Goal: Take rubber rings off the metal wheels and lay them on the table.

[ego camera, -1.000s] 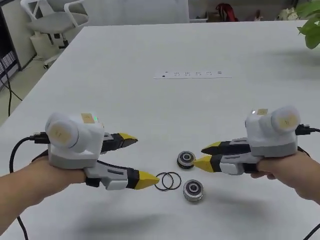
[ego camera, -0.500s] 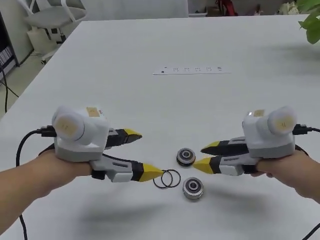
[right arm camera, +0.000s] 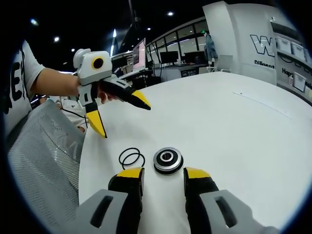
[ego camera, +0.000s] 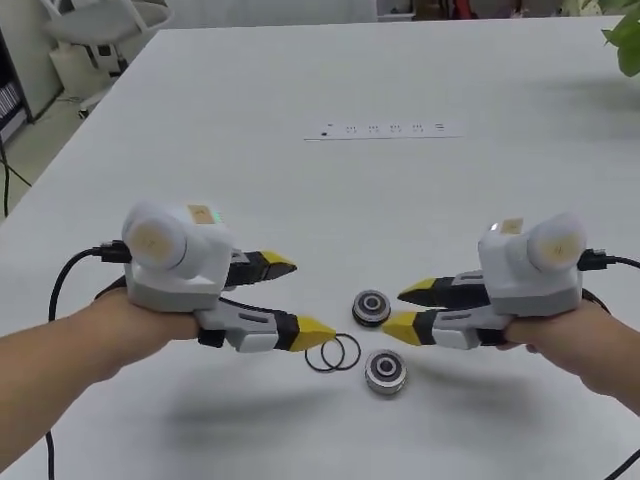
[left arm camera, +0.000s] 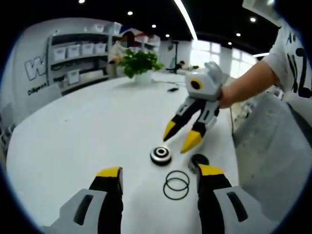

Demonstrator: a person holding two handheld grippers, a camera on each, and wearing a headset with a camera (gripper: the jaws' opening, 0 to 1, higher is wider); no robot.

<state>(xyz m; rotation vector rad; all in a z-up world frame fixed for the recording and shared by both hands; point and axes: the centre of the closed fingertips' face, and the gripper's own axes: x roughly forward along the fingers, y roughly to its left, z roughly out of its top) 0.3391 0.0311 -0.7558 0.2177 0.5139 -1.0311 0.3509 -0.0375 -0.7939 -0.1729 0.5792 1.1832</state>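
Two small metal wheels lie on the white table (ego camera: 300, 180): one wheel (ego camera: 372, 307) further back, the other wheel (ego camera: 385, 370) nearer me. Two thin black rubber rings (ego camera: 333, 353) lie overlapping on the table to their left. My left gripper (ego camera: 300, 298) is open, its lower tip just left of the rings. My right gripper (ego camera: 403, 308) is open, its tips just right of the far wheel. In the left gripper view the rings (left arm camera: 176, 184) lie between the open jaws, with a wheel (left arm camera: 161, 155) beyond them. In the right gripper view a wheel (right arm camera: 168, 160) sits just ahead, with the rings (right arm camera: 131, 158) to its left.
A flat socket strip (ego camera: 380, 130) is set into the table further back. An office chair (ego camera: 90, 25) stands past the far left corner and a plant (ego camera: 625, 40) at the far right. A grey mesh chair back (right arm camera: 44, 161) stands beside the table.
My left gripper has moved a little up and to the right, closer to the rings. The right gripper, wheels and rings have stayed where they were; the head camera tilted slightly.
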